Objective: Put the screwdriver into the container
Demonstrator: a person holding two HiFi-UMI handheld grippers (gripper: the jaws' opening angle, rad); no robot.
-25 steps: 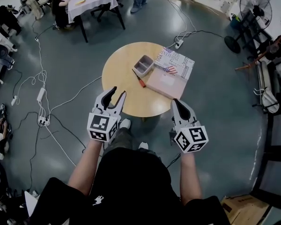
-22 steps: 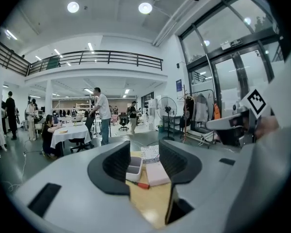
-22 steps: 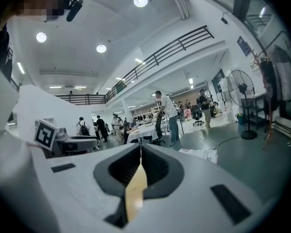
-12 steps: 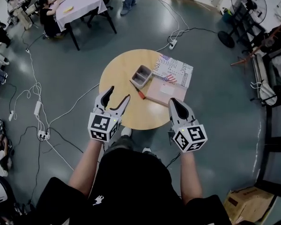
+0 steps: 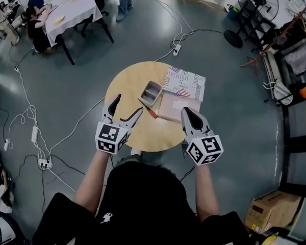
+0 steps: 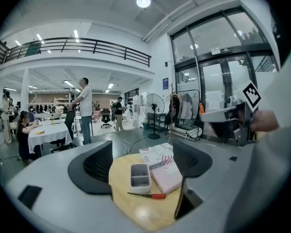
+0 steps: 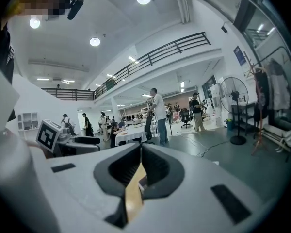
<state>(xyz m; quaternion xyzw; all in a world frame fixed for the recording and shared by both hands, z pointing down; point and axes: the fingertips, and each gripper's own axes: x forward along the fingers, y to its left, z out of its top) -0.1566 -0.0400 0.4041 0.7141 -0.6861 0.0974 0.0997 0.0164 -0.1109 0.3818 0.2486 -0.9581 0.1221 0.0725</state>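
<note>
1. Left hand-held gripper: held above the bench's near edge. Jaws are opening, spread wide, with nothing between them. They look toward the screwdriver.
2. Right hand-held gripper: near the bench's right rim. Jaws are pressed together and empty.
3. Bench: round, wooden top.
4. Screwdriver: lies flat mid-bench, not yet in the container. The red handle points right, just beside the box, possibly touching it; the view is too small to tell. The thin shaft points left, toward the container's near end.
5. Container: grey, two compartments, both empty, just beyond the screwdriver.
6. Box: pink, flat, right of the container.
7. Printed sheet: beyond the box, partly under it.

Risks:
- The low, round shaft may roll or slip out of wide pads.
- A jaw coming down near the handle could catch the box edge.
- A reach carried too far could shove the light container.
- The screwdriver looks longer than the container, so it may end up propped on the rim or divider and tip out.
</note>
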